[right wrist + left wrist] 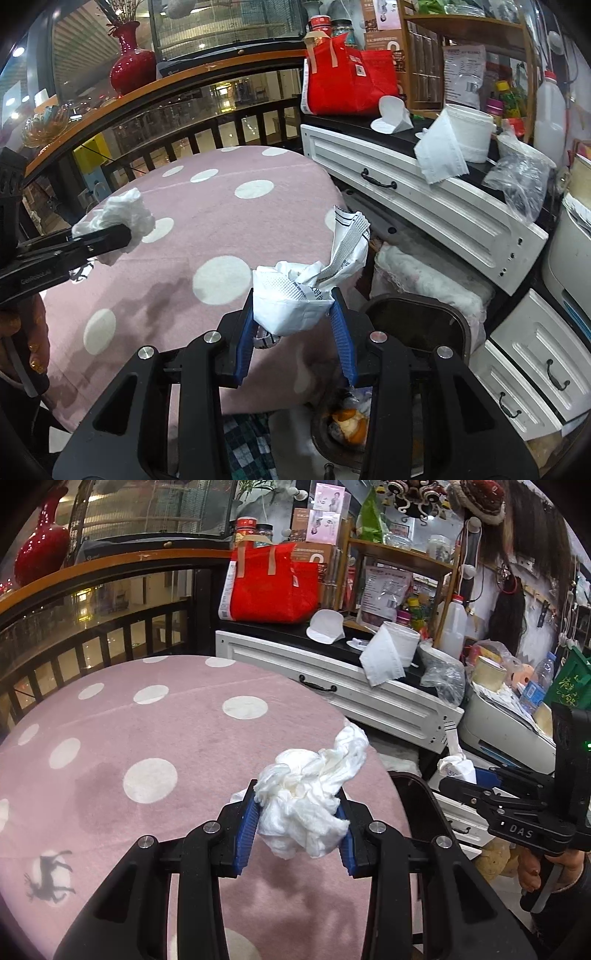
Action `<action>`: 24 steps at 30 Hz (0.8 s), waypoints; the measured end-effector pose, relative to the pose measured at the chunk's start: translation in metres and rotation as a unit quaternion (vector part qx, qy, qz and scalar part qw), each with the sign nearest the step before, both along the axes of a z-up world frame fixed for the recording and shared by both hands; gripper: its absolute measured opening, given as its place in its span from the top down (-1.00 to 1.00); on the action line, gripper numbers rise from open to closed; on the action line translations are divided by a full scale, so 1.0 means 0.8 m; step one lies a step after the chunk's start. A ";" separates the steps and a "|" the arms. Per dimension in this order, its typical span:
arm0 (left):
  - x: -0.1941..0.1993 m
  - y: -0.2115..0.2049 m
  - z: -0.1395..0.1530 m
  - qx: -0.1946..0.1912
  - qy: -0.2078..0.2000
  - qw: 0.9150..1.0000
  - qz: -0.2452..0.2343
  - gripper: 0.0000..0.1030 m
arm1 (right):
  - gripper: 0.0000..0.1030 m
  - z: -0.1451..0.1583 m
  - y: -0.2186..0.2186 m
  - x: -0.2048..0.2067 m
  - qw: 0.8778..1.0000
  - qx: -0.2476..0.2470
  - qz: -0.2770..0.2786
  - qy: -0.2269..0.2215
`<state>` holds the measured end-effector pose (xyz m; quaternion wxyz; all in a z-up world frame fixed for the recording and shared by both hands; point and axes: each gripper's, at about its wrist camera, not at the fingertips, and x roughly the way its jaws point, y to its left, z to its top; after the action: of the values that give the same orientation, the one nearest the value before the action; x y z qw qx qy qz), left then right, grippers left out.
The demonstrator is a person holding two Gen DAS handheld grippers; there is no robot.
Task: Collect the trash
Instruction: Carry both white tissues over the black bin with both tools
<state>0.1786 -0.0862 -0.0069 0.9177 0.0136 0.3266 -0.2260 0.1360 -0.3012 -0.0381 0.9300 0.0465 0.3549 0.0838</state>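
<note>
My left gripper (297, 825) is shut on a crumpled white tissue (306, 797) and holds it above the pink dotted tablecloth (147, 738). It also shows in the right wrist view (122, 236) with the tissue (125, 212). My right gripper (295, 328) is shut on a crumpled white printed wrapper (310, 291), held over the table's right edge. The right gripper also shows in the left wrist view (461, 786), with the wrapper (456, 768) at its tip. A dark trash bin (417, 321) with orange peel inside (351, 424) stands below, right of the table.
A white drawer cabinet (424, 199) stands right of the table, with a red bag (347, 85), a tissue roll (469, 133) and a plastic bag (521, 181) on it. A railing (184, 125) runs behind the table. A red vase (131, 62) stands on its ledge.
</note>
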 end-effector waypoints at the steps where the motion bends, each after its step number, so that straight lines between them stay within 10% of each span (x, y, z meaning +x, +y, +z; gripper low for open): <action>1: -0.004 -0.004 0.000 -0.001 -0.001 1.000 -0.003 0.29 | 0.25 -0.002 -0.005 -0.002 1.000 0.000 -0.002 0.001; 24: -0.038 -0.100 -0.022 -0.024 0.032 0.996 -0.081 0.29 | 0.25 -0.138 -0.097 -0.005 0.989 -0.006 -0.071 0.129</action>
<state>0.1480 -0.1659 -0.0245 0.8857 0.0103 0.3476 -0.3076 0.1319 -0.3786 -0.1485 0.8802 0.0764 0.4684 0.0087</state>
